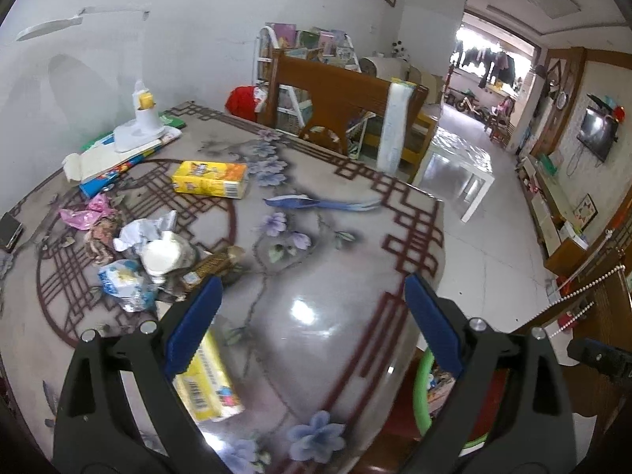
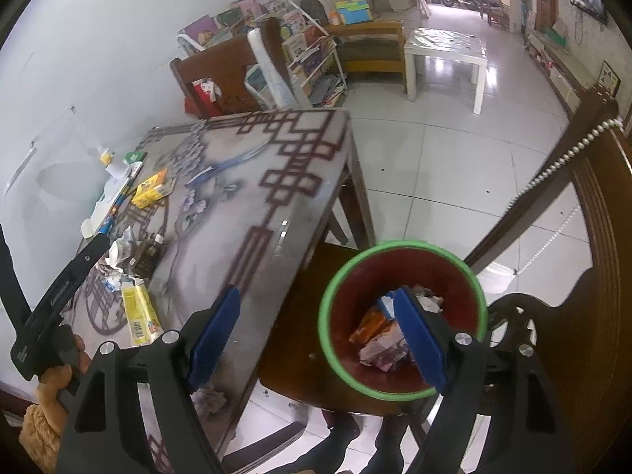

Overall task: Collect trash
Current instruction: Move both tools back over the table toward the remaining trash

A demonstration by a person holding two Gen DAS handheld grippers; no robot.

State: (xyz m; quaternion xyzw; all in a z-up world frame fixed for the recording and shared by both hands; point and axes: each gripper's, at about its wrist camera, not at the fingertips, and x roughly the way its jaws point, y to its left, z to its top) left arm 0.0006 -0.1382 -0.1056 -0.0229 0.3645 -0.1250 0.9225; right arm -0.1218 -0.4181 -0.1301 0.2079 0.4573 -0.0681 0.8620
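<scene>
Two yellow cartons, one bin

The table is grey with dark red lattice lines and pale purple flowers. Near its far edge lies a yellow box; toward the left edge, a pink bag. The bin is dark red inside with a bright green rim. Both grippers' pads are blue on black frames.

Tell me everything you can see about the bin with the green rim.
The bin is a round open container that looks like plastic, with a bright green rim and dark red inner wall. It stands upright on a brown wooden chair seat beside the table edge. Inside lie crumpled wrappers, orange and pinkish. The right hand-held gripper, open, hangs above it, touching nothing.
</scene>
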